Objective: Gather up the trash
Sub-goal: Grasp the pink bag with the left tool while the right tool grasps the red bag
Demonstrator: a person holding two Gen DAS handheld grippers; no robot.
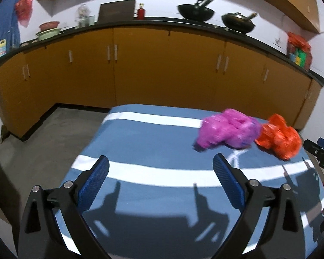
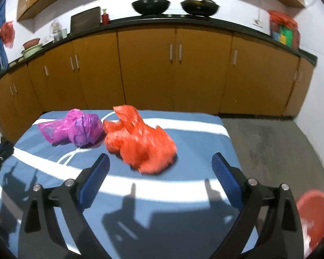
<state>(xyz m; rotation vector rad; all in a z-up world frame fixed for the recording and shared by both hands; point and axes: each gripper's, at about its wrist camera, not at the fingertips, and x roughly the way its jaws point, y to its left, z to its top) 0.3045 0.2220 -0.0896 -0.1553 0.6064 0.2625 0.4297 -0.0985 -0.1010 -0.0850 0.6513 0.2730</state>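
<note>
Two crumpled plastic bags on a table with a blue cloth [image 1: 153, 133] with white stripes. Pink bag [image 1: 227, 130] near the far edge, on the white stripe there. Orange bag [image 1: 278, 139] just beside it, maybe touching, closer to the far right corner in the left wrist view. Left gripper [image 1: 161, 166] wide apart, nothing between the blue pads, above the near part of the cloth. Right gripper [image 2: 161, 165] wide apart too, empty, just in front of the orange bag. Red bucket [image 2: 315, 213] low by the right edge. Two black pans [image 2: 150, 5] on the counter behind.
</note>
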